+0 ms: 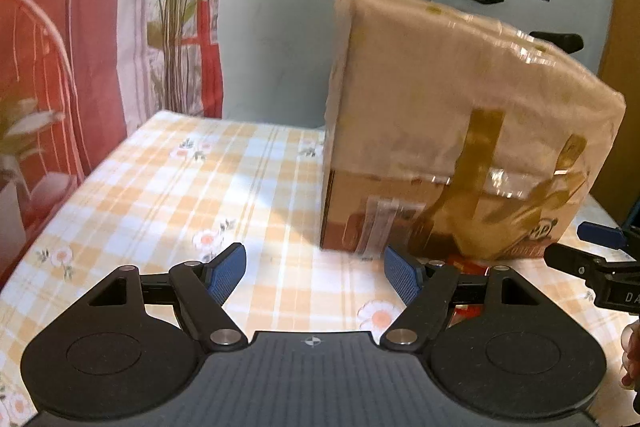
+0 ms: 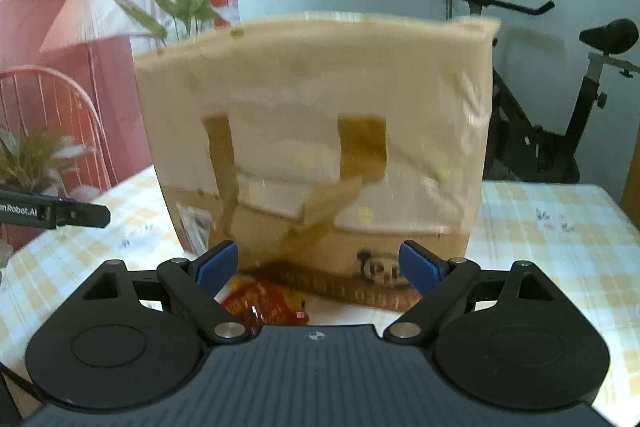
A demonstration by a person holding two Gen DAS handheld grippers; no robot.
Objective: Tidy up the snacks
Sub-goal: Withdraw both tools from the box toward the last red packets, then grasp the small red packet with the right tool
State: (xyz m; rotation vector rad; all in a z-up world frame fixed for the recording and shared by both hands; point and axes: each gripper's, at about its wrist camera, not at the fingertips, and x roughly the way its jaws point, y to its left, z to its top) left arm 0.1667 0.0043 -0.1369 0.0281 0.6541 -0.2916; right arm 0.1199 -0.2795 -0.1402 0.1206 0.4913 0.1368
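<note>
Checked tablecloth [image 1: 168, 187] underneath everything. Upon it, upright and dead ahead of both grippers, a tall cardboard box [image 2: 316, 131] patched with paper and brown tape. At its foot, flat on the cloth, a red snack packet [image 2: 264, 301] — just below and between the fingers of the right gripper [image 2: 318, 263], so nearer that hand. Jaws there wide, empty. Left gripper [image 1: 314, 271] likewise wide, empty, offset toward the box's left corner. Packet plain from the right wrist; from the left, only a red sliver [image 1: 468, 263] beyond the right finger.
</note>
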